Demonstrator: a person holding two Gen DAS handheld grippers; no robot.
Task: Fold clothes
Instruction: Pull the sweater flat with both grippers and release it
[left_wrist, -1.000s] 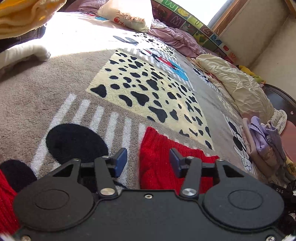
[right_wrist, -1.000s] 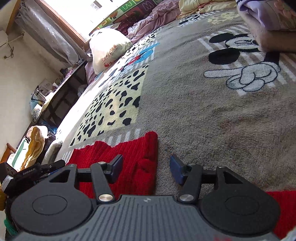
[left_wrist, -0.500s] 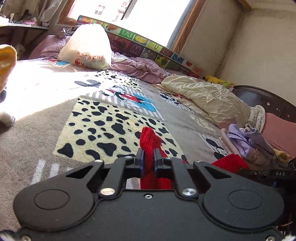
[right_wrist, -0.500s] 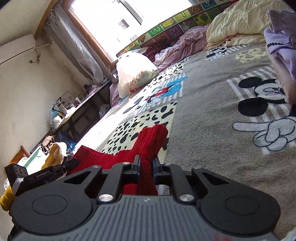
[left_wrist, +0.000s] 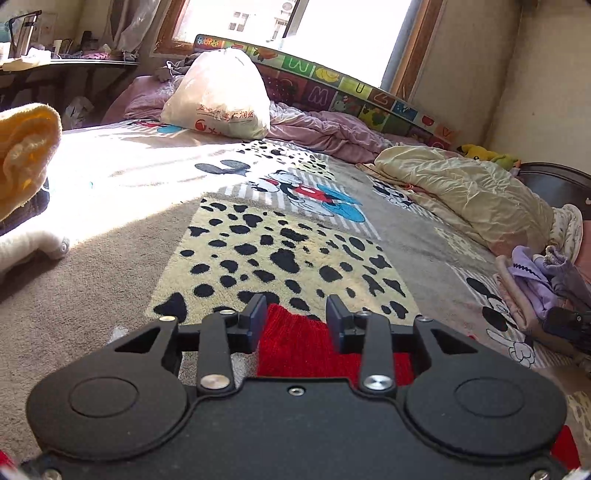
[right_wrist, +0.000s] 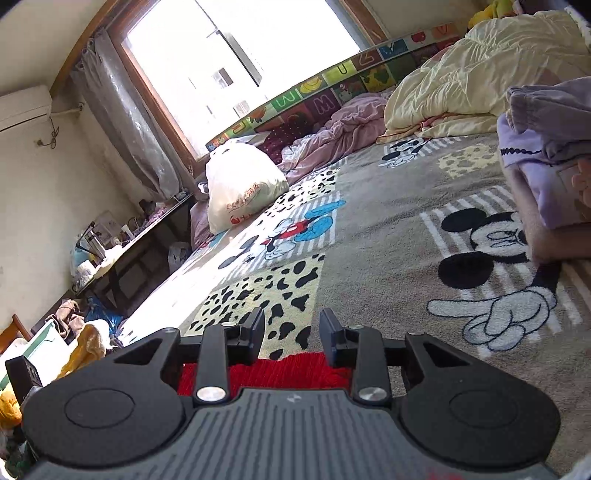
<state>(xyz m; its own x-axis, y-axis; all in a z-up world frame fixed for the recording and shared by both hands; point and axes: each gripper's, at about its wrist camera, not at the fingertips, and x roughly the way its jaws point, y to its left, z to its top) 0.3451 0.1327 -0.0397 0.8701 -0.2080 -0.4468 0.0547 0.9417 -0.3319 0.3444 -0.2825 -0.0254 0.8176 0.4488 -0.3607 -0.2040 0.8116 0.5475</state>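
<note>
My left gripper (left_wrist: 295, 317) and right gripper (right_wrist: 291, 332) are both gaping, gripping nothing, the red knit (left_wrist: 299, 347) lying on the blanket (left_wrist: 110, 258) beneath them. Only my right view is showing the air conditioner (right_wrist: 22, 107); folded lilac clothes (right_wrist: 546, 147) are sitting nearby.

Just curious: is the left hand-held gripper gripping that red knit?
Apart. The left wrist view shows the left hand-held gripper spread wide, red knit lying loose between the fingers.
</note>
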